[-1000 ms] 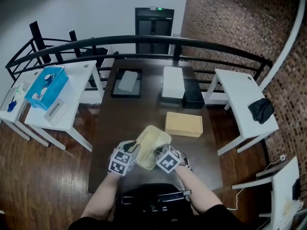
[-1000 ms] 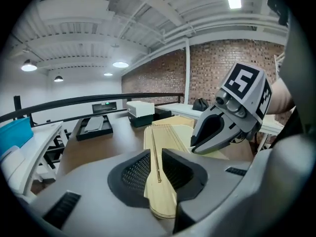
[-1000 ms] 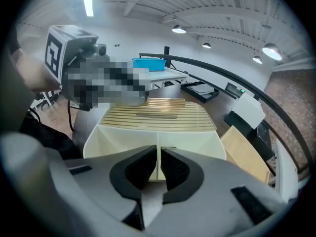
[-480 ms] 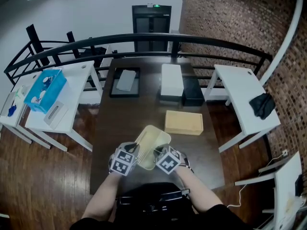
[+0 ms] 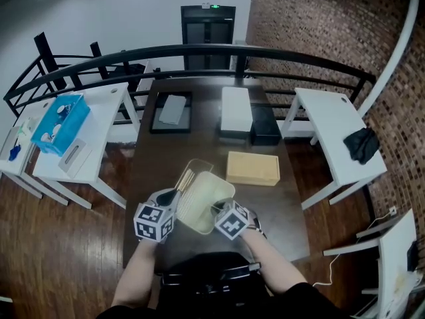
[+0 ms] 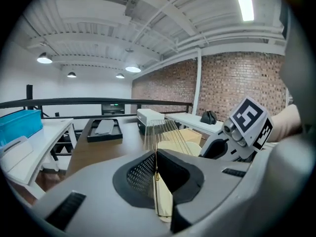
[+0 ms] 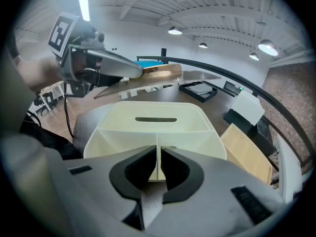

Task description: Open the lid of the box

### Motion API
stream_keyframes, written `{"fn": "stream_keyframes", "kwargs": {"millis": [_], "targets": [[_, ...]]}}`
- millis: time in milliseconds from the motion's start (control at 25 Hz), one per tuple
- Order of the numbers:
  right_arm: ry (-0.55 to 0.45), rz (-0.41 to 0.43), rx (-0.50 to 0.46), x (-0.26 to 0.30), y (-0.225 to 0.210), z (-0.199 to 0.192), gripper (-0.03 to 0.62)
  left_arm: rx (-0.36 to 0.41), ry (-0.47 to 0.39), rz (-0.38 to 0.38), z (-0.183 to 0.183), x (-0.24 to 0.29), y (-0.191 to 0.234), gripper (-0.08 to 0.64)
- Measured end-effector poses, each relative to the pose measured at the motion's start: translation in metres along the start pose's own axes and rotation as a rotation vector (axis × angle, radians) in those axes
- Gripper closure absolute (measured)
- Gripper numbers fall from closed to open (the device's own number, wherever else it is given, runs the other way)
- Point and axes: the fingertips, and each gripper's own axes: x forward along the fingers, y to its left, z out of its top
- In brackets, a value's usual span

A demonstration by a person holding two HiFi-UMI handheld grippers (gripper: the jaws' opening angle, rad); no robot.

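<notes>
The cream box (image 5: 207,203) with an inner divider is held above the dark table's near end. My right gripper (image 5: 220,211) is shut on its near wall (image 7: 158,164). The clear ribbed lid (image 5: 186,176) is off the box and tilted up at the box's left. My left gripper (image 5: 170,197) has its jaws closing down on the lid, and its pads press the lid's thin edge (image 6: 158,181). In the right gripper view the open box (image 7: 153,127) fills the middle, with the lid (image 7: 165,72) and the left gripper (image 7: 106,65) above and behind it.
A flat wooden box (image 5: 252,168) lies just beyond on the dark table (image 5: 149,171). Farther back are a white box (image 5: 236,109), a black box (image 5: 265,128) and a black tray (image 5: 172,111). White side tables stand on both sides, the left one with a blue bin (image 5: 61,123). A black railing (image 5: 199,50) runs across behind.
My left gripper has swung out to the left with the lid, which has come off the box and tilted up. The right gripper and the box have barely moved.
</notes>
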Motion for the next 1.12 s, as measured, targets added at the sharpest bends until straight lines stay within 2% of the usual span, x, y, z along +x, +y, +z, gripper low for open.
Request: {"fn": "stream_keyframes", "kwargs": {"millis": [120, 240, 360, 480, 640, 760, 960, 1080, 1120], "targets": [[0.001, -0.004, -0.002, 0.000, -0.001, 0.000, 0.558, -0.004, -0.002, 0.086, -0.002, -0.019, 0.034, 0.558], [0.003, -0.002, -0.002, 0.001, 0.000, -0.002, 0.558, -0.029, 0.024, 0.188, -0.021, -0.040, 0.073, 0.558], [0.000, -0.003, 0.001, 0.001, -0.001, -0.002, 0.558, -0.055, 0.073, 0.299, -0.054, -0.063, 0.104, 0.558], [-0.006, 0.000, 0.019, -0.001, -0.001, 0.000, 0.557, -0.069, 0.135, 0.388, -0.100, -0.085, 0.115, 0.558], [-0.006, -0.004, 0.014, -0.002, 0.000, 0.000, 0.557, -0.147, 0.196, 0.438, -0.165, -0.097, 0.107, 0.558], [-0.006, -0.003, 0.012, -0.002, 0.000, 0.000, 0.557, -0.216, 0.217, 0.469, -0.195, -0.094, 0.107, 0.558], [-0.015, -0.007, 0.012, -0.002, 0.001, 0.000, 0.555, -0.217, 0.262, 0.514, -0.220, -0.088, 0.105, 0.558], [-0.021, -0.011, 0.010, -0.002, 0.001, 0.001, 0.555, -0.251, 0.233, 0.509, -0.220, -0.086, 0.102, 0.552], [-0.023, -0.016, 0.010, -0.002, 0.000, 0.001, 0.554, -0.264, 0.208, 0.495, -0.216, -0.085, 0.100, 0.518]]}}
